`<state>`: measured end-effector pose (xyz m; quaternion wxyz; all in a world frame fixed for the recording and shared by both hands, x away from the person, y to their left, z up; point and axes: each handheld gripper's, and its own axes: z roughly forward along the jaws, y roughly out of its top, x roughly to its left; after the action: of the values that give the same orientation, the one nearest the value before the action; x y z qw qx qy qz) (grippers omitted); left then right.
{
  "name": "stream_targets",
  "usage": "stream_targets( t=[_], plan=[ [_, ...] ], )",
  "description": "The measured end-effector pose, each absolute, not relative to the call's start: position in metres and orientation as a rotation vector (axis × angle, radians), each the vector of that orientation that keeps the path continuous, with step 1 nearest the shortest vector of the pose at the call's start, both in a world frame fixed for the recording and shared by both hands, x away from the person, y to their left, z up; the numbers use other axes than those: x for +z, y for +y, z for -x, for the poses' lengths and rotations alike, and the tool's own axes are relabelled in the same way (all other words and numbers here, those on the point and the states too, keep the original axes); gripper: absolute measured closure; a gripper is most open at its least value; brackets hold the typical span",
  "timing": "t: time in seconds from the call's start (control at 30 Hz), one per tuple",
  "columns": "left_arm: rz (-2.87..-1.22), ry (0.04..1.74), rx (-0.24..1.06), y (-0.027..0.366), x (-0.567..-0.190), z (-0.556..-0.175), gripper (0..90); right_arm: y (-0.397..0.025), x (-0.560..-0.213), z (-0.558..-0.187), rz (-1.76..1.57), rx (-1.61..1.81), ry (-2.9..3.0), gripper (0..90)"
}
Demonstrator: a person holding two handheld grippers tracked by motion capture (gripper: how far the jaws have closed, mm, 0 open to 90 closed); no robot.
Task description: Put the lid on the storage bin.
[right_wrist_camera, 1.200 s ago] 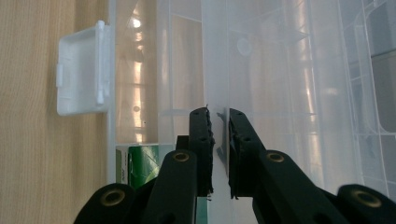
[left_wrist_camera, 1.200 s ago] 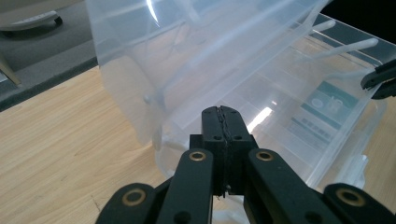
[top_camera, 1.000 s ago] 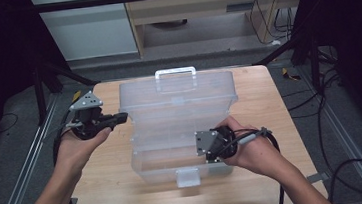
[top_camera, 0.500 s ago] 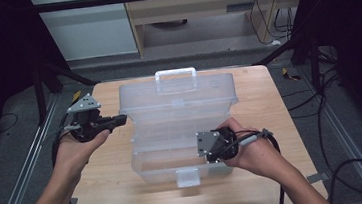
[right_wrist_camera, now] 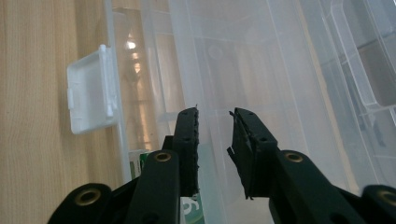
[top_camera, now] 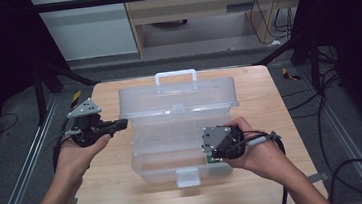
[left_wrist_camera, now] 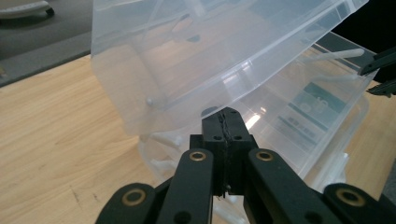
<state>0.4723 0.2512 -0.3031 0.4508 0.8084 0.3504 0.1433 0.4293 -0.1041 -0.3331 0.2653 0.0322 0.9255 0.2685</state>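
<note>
The left gripper [left_wrist_camera: 227, 122] has its two black jaws pressed flat together with nothing between them; their tips sit just beside the left end of the clear plastic storage box [left_wrist_camera: 289, 107], under the edge of its raised lid. In the high view this left gripper [top_camera: 121, 124] points at the box's left wall, level with the line where lid and base meet. Whether the tips actually touch the plastic is hard to tell through the transparent wall.

The right gripper [right_wrist_camera: 214, 121] has its jaws apart, with an open gap between the pads and nothing in it. They hang over the inside of the box, close to its front wall, and the white plastic latch tab [right_wrist_camera: 91, 88] on that wall lies just to one side of them. In the high view the right gripper [top_camera: 213, 151] sits over the front right part of the box, held in the person's right hand [top_camera: 254, 150], while the left hand [top_camera: 78, 152] holds the other gripper outside the box's left end.

The clear plastic storage box [top_camera: 181, 127] stands in the middle of the light wooden table [top_camera: 123, 203]. Its translucent lid [top_camera: 178, 96] is swung up toward the far side of the box, with the white carrying handle [top_camera: 175, 75] on its far edge. The latch tab [top_camera: 187, 176] hangs at the middle of the box's near wall. A green and white printed card [left_wrist_camera: 308, 105] lies on the floor of the box, near the right gripper.
</note>
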Motion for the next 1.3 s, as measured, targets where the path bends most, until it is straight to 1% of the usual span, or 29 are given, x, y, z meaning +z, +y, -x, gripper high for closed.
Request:
stream_targets(
  t=[0.17, 0.63, 0.87, 1.3],
  plan=[
    [-1.992, 0.882, 0.371, 0.25, -0.307, -0.467, 90.0, -0.107, -0.334, -0.426, -0.115, 0.744, 2.489, 68.7],
    [-1.976, 0.885, 0.351, 0.252, -0.317, -0.458, 90.0, -0.122, -0.341, -0.417, -0.209, 0.795, 2.457, 64.9],
    [-1.977, 0.88, 0.358, 0.252, -0.319, -0.454, 90.0, -0.133, -0.343, -0.414, -0.278, 0.813, 2.432, 61.2],
    [-1.968, 0.872, 0.352, 0.254, -0.33, -0.446, 90.0, -0.159, -0.346, -0.407, -0.398, 0.837, 2.393, 61.4]
  ],
)
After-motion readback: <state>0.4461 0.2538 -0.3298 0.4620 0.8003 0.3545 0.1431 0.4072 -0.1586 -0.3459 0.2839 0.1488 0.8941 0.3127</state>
